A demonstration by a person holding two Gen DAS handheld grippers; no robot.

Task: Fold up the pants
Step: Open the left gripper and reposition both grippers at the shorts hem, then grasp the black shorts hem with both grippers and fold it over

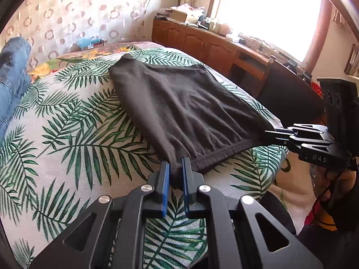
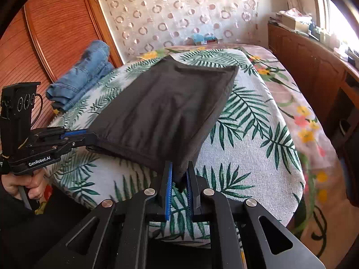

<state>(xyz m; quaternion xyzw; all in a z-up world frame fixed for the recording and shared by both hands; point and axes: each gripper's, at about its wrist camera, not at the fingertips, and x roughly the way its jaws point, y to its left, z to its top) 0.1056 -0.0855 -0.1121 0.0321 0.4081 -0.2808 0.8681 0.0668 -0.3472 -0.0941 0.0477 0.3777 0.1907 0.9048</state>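
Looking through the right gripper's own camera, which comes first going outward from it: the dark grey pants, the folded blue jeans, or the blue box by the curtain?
1. Dark grey pants, corner pinched in the right gripper.
2. Folded blue jeans, far left on the bed.
3. Blue box, at the back by the curtain.

Left gripper [image 1: 175,164] and right gripper [image 2: 180,169], fingers clamped.

Matt dark cloth pants [image 1: 179,103] on woven leaf-print cover [image 1: 74,134]
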